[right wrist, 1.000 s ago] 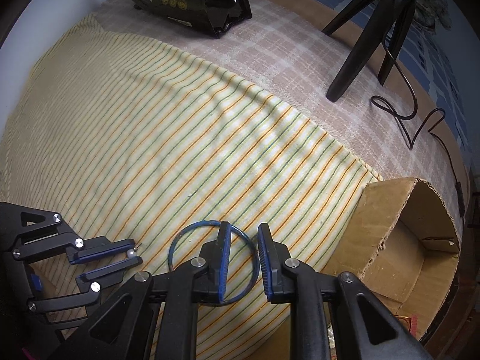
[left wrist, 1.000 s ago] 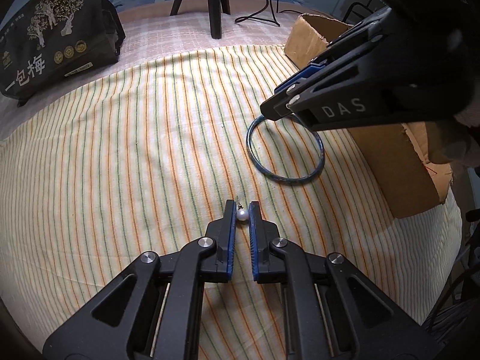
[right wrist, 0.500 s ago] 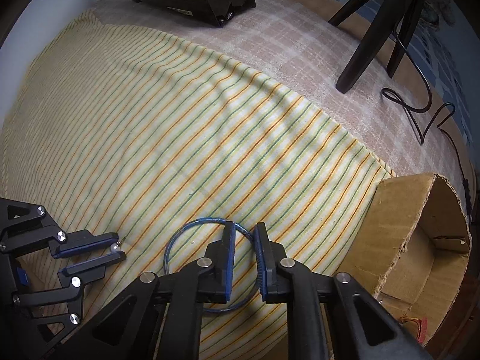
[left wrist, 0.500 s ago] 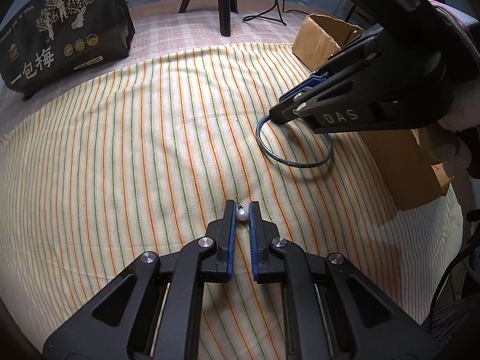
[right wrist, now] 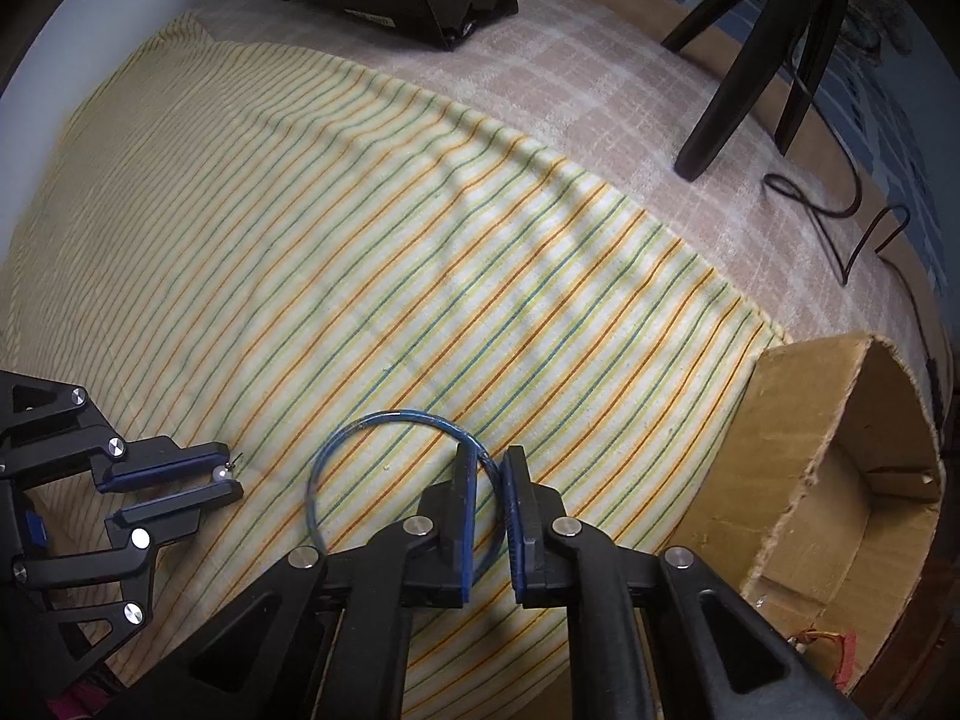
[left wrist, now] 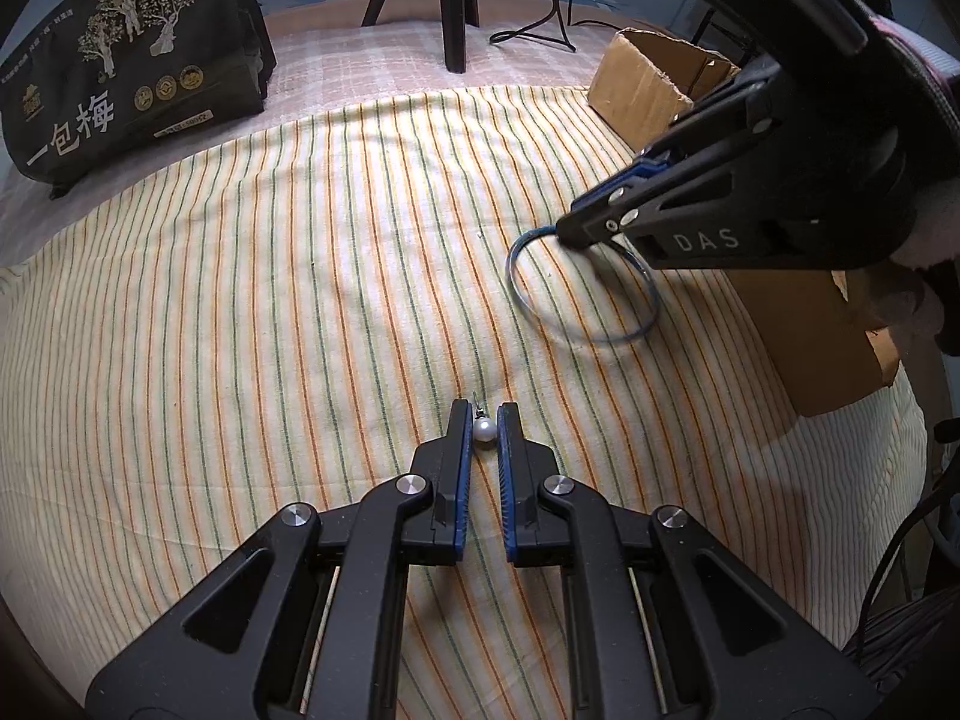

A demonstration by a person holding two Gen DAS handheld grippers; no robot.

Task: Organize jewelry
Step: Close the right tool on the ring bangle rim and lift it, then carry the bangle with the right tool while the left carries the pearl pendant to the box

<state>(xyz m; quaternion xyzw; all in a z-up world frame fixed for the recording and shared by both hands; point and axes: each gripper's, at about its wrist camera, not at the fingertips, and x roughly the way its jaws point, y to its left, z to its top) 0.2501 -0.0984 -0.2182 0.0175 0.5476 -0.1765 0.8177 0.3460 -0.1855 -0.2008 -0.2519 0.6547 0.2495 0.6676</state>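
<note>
Pearl earring (left wrist: 483, 430) sits pinched between the tips of the left tongs (left wrist: 483, 420), just above the striped cloth (left wrist: 270, 330). Blue bangle (right wrist: 384, 420) lies on the cloth to its right, its near rim between the narrowly parted fingers of the right tongs (right wrist: 489, 468); cannot tell whether they grip it. Cardboard box (right wrist: 840, 468) beside bangle; black bag (left wrist: 120, 78) and tripod (left wrist: 450, 0) at far edge.

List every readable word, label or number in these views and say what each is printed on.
"一包梅": large white characters on the black bag, also partly visible in the right wrist view.
"DAS": pale letters on the side of the right claw.
Small print and round gold seals beneath the bag's characters: too small to read.
No other text is legible.
</note>
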